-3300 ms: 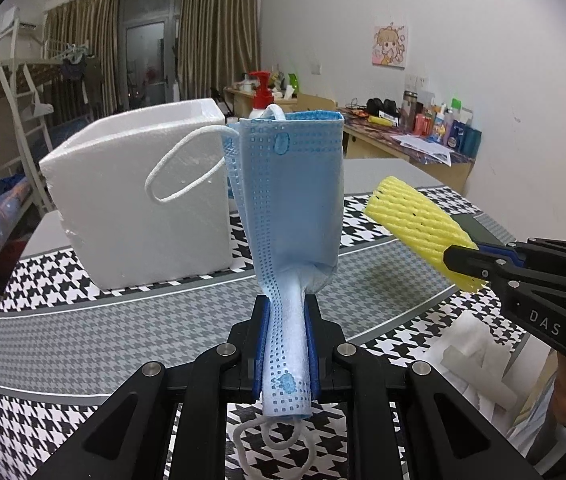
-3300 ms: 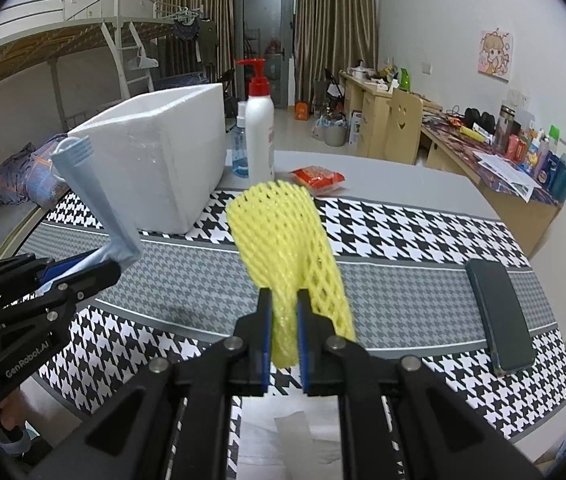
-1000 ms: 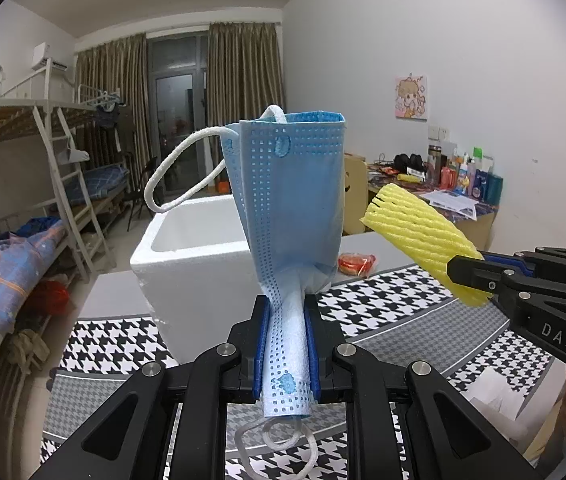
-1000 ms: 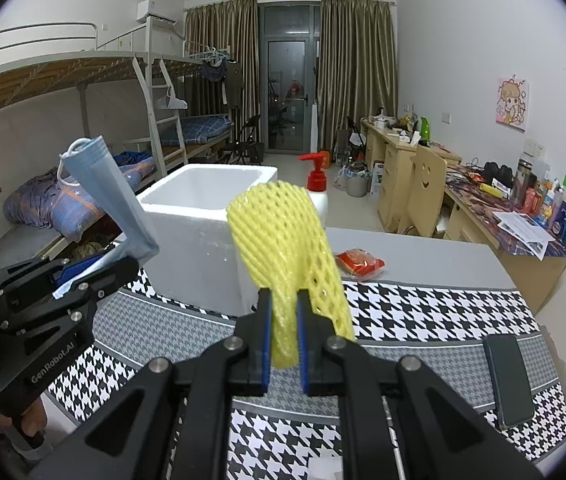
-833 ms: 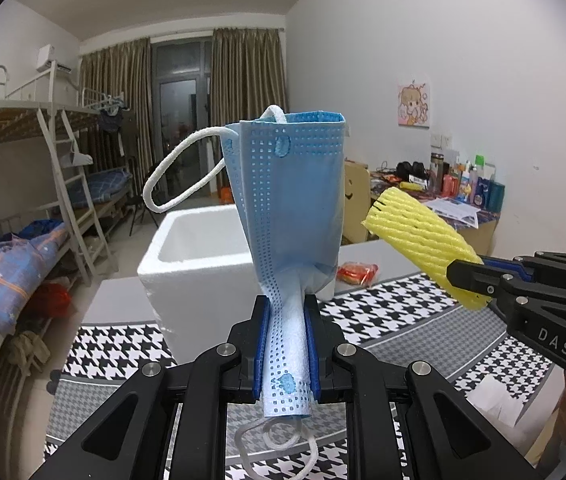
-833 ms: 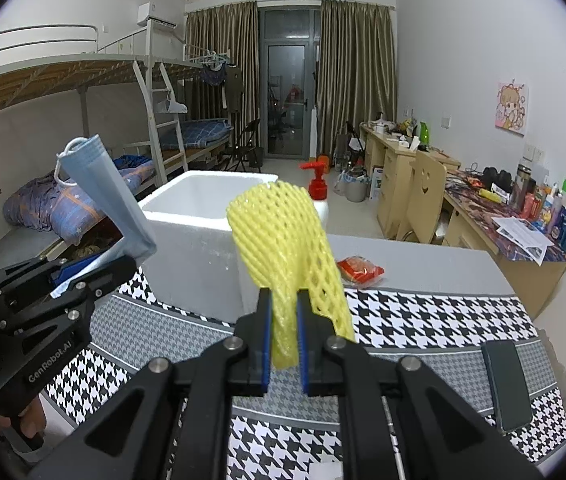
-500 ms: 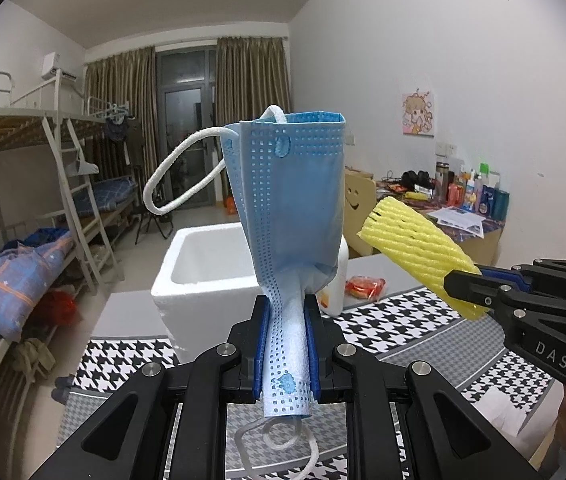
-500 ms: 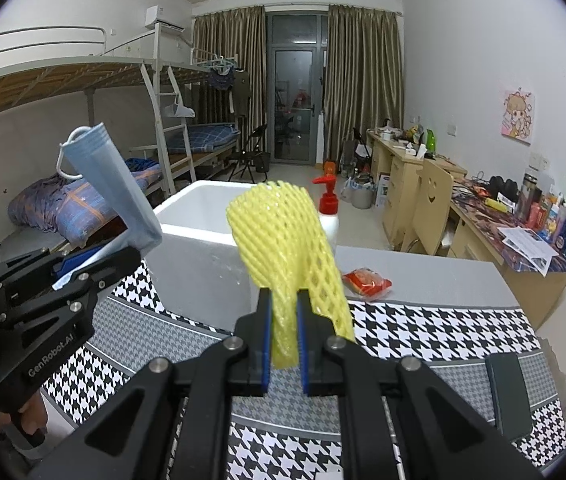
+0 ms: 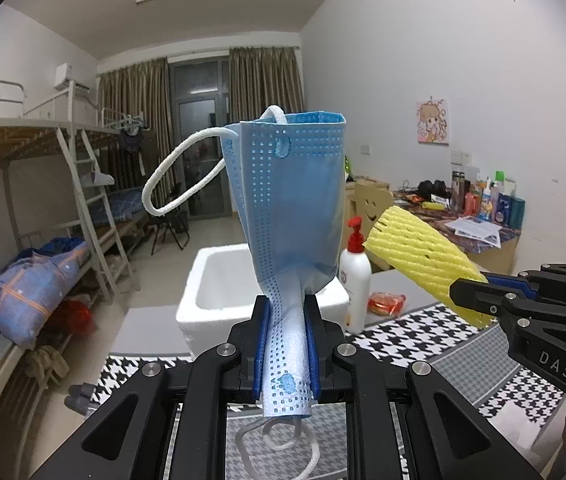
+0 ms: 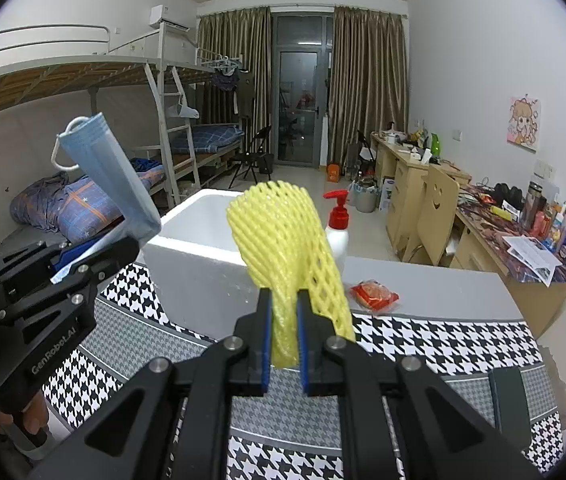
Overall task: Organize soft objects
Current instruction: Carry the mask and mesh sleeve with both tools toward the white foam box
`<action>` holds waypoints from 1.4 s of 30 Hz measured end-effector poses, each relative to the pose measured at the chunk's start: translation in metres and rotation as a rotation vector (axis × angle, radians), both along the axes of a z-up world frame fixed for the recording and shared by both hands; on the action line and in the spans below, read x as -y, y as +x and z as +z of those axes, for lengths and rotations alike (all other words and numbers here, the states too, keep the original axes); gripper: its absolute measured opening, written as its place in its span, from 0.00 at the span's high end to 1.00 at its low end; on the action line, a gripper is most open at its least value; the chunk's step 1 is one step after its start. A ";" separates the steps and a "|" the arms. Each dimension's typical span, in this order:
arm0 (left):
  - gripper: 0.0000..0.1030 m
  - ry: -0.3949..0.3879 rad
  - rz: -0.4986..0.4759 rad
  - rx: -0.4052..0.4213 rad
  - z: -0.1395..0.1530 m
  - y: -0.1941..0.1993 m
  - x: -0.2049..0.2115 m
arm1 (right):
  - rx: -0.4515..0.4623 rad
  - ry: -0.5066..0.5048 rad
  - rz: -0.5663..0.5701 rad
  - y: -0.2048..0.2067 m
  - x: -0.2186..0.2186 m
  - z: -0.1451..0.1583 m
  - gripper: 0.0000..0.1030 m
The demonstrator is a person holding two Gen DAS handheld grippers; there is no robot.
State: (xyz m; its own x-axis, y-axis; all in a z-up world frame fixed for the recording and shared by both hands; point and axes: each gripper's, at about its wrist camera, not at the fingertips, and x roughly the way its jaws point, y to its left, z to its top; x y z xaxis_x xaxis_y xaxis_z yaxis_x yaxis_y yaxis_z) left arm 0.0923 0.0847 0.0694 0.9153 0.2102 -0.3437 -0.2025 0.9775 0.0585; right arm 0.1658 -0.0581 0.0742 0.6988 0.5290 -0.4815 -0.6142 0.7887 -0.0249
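Note:
My left gripper (image 9: 286,312) is shut on a folded blue face mask (image 9: 295,200) that stands upright, its white ear loop (image 9: 179,184) hanging left. My right gripper (image 10: 284,312) is shut on a yellow foam fruit net (image 10: 287,236). Both are held high above the houndstooth-covered table (image 10: 435,340). An open white foam box (image 10: 199,248) sits on the table beyond and below both grippers. In the left wrist view the right gripper (image 9: 467,292) with the yellow net (image 9: 419,256) is at right; in the right wrist view the left gripper (image 10: 123,248) with the mask (image 10: 107,176) is at left.
A white pump bottle with a red top (image 10: 337,232) stands right of the box, and a red snack packet (image 10: 375,292) lies on the grey table end. A dark phone (image 10: 509,404) lies at the table's right. Bunk beds stand left, desks and a chair right.
Both grippers rose with their loads, so the foam box and table sit lower in both views. The grips on the mask and net are unchanged.

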 end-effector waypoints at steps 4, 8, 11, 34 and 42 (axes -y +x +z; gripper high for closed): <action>0.83 0.004 0.013 0.006 0.003 0.004 -0.004 | 0.005 0.002 0.002 0.001 -0.004 0.004 0.86; 0.83 0.000 0.012 0.010 0.007 0.008 -0.008 | 0.011 0.005 0.012 0.003 -0.008 0.008 0.86; 0.83 -0.001 0.013 0.013 0.009 0.011 -0.010 | 0.017 0.007 0.018 0.003 -0.013 0.011 0.86; 0.83 -0.019 0.032 -0.009 0.013 0.042 -0.034 | -0.017 0.013 0.025 0.026 -0.038 0.020 0.86; 0.83 -0.020 0.030 -0.035 0.010 0.058 -0.040 | -0.036 0.011 0.019 0.031 -0.051 0.020 0.86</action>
State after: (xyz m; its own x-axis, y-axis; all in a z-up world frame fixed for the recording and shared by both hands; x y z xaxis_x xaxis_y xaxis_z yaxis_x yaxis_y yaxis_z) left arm 0.1502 0.1244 0.0794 0.8959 0.2303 -0.3799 -0.2301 0.9720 0.0467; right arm 0.1966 -0.0072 0.0941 0.6709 0.5475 -0.5001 -0.6296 0.7769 0.0059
